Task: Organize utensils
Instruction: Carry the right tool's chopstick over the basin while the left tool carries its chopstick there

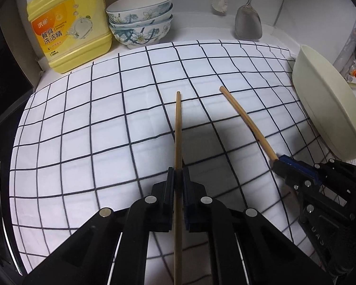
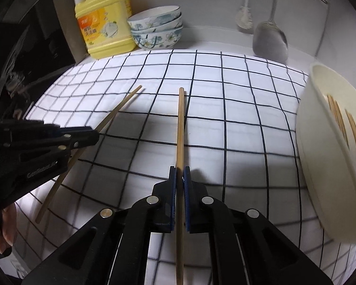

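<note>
My left gripper (image 1: pixel 178 173) is shut on a wooden chopstick (image 1: pixel 178 128) that points forward above the checked cloth. My right gripper (image 2: pixel 180 173) is shut on a second wooden chopstick (image 2: pixel 180 123), also pointing forward. In the left wrist view the right gripper (image 1: pixel 278 163) shows at the right with its chopstick (image 1: pixel 246 121). In the right wrist view the left gripper (image 2: pixel 92 135) shows at the left with its chopstick (image 2: pixel 121 105). A cream bowl (image 2: pixel 320 166) at the right holds several chopsticks (image 2: pixel 351 133); it also shows in the left wrist view (image 1: pixel 325 99).
A white cloth with a dark grid (image 1: pixel 106 118) covers the counter. At the back stand a yellow detergent bottle (image 1: pixel 71 23) and three stacked floral bowls (image 1: pixel 140 21). A metal spatula (image 1: pixel 248 21) and a white brush (image 1: pixel 220 2) hang on the back wall.
</note>
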`<state>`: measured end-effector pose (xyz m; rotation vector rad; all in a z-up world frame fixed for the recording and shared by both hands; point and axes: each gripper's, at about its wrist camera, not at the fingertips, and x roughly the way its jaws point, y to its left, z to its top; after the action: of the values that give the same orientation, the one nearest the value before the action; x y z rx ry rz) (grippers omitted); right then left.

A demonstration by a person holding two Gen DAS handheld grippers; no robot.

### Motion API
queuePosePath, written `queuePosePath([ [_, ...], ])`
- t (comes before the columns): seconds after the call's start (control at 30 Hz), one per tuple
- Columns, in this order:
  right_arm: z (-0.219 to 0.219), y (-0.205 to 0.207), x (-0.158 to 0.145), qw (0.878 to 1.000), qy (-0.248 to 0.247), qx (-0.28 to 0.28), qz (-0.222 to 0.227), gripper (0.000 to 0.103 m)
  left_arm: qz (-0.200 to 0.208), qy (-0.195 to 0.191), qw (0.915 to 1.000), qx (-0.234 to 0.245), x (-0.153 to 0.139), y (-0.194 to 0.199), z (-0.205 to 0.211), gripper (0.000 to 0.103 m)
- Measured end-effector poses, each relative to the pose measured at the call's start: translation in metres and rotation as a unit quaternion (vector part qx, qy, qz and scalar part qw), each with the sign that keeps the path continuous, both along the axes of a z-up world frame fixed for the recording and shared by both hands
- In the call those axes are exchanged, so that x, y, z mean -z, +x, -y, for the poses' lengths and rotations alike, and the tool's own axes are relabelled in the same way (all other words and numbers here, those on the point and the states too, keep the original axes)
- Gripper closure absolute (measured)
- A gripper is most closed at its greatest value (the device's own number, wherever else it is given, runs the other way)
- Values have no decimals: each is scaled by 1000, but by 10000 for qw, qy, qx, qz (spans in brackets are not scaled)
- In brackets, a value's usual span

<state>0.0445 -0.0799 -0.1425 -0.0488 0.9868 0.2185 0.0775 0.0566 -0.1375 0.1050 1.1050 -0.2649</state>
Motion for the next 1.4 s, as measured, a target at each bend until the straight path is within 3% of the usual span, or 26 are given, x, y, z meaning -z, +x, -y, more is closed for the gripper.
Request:
queuePosePath([
  [0.4, 3, -40, -61, 9956, 293, 750, 489, 97, 408, -210, 9963, 730, -71, -33, -10, 96],
  [0.6, 39, -64, -97, 9882, 345, 1302, 729, 97, 702, -444, 9893, 1200, -109, -40, 23, 96],
  [0.77, 85, -78, -118, 9811, 285, 1708, 869, 97, 784, -699, 9820, 1572, -130, -40, 73, 96],
  [0.93, 144, -81, -131, 9753, 225, 1966, 981, 97, 793, -873, 9770, 1775, -140, -37, 134, 96],
  [1.1, 205, -67, -134, 9739, 246, 2038, 968, 97, 749, -936, 9777, 1725, -142, -23, 192, 96],
  [1.4, 274, -23, -111, 9767, 509, 1998, 600, 97, 357, -729, 9891, 1230, -112, 21, 274, 96],
])
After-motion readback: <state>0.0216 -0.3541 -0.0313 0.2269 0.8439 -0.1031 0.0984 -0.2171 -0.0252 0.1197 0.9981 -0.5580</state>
